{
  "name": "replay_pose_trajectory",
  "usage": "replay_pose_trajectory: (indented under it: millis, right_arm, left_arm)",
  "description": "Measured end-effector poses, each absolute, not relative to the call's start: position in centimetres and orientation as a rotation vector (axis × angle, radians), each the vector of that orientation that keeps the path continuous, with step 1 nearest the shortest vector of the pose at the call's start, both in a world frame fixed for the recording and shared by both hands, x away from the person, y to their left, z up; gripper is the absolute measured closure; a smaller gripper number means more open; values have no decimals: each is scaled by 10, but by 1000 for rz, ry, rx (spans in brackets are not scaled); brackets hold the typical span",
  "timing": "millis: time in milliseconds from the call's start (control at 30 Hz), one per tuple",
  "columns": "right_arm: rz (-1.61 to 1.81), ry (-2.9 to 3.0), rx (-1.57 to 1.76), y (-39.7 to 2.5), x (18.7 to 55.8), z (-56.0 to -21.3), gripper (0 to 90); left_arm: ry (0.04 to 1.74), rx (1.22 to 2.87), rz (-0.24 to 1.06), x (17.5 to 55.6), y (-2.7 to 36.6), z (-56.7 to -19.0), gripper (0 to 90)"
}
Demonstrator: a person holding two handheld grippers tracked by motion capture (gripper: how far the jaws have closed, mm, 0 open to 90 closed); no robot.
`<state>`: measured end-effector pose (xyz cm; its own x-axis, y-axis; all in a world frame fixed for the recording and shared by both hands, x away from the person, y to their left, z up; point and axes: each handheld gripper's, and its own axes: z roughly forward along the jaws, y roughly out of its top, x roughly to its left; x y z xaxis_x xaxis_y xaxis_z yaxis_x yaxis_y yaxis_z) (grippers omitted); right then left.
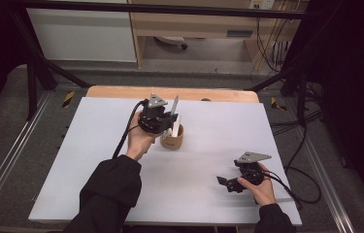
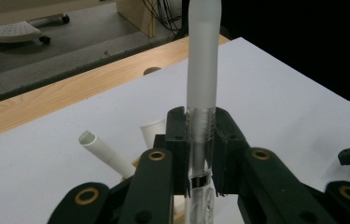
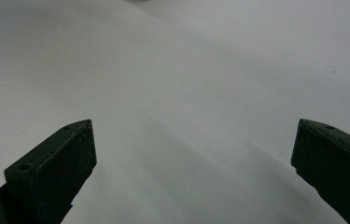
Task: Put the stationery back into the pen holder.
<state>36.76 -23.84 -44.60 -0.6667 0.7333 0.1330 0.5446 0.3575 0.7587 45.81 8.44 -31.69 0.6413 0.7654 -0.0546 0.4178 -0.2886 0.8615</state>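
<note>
My left gripper [image 2: 199, 140] is clamped on a frosted tube [image 2: 202, 70], upright over the brown cup [image 1: 172, 138] near the table's [image 1: 218, 194] far edge (white tubes [image 2: 105, 151] already inside). Looks partway done. Right gripper [image 3: 193, 149] sits wide open, holding nothing, near the right corner.

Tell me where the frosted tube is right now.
The frosted tube stands upright, clamped in the left gripper, directly above the brown cup of white tubes near the table's middle.
</note>
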Motion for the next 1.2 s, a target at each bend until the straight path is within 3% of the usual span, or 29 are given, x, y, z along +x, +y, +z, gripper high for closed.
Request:
replay_pose_trajectory:
  millis: [500, 1200]
  right_arm:
    - [1205, 2390, 1149, -239, 367, -446, 7]
    - [1207, 2394, 1144, -238, 367, -447, 7]
  left_arm:
    - [948, 1918, 495, 487, 63, -331, 785]
    - [986, 1925, 497, 510, 65, -359, 786]
